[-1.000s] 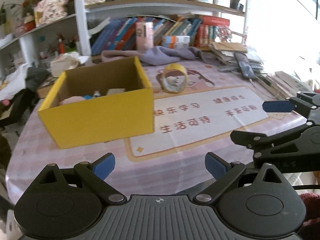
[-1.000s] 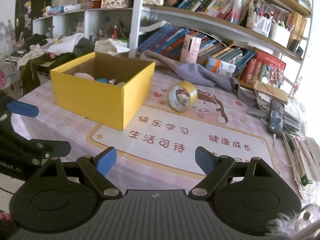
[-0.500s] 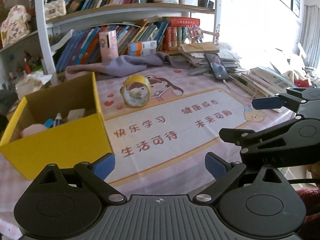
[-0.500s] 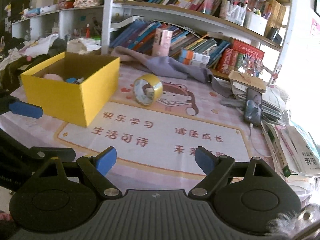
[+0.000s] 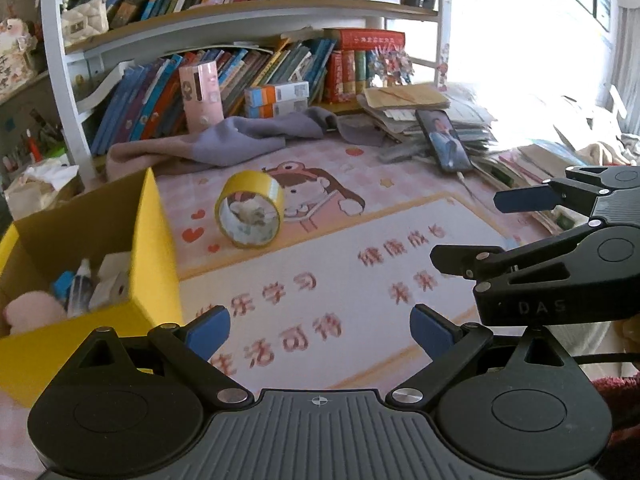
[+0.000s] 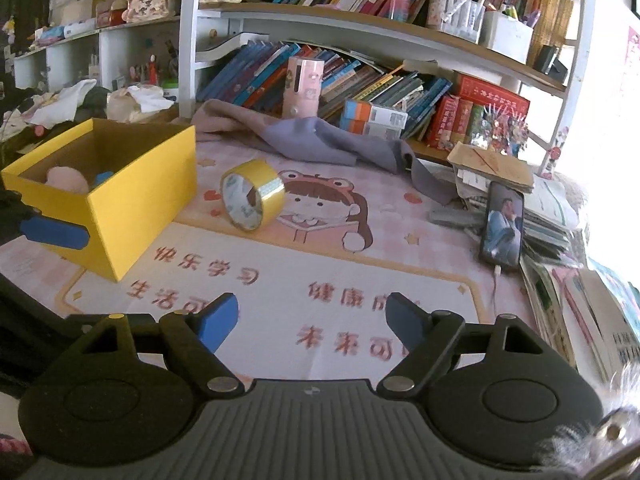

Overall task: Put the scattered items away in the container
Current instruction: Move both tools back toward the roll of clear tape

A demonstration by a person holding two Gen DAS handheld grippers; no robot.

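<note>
Yellow tape roll (image 6: pixel 253 195) stands on edge on the pink tabletop (image 6: pixel 400 264), just beside the yellow box (image 6: pixel 120 200), which already holds a few small items. Both tools are empty: the left hand-held gripper (image 5: pixel 320 326) has its jaws spread, and the right hand-held gripper (image 6: pixel 312 318), jaws apart, has just been narrowing with nothing between them. This looks like the approach to the roll; next, 1 gripper must reach forward and straddle its rim.
</note>
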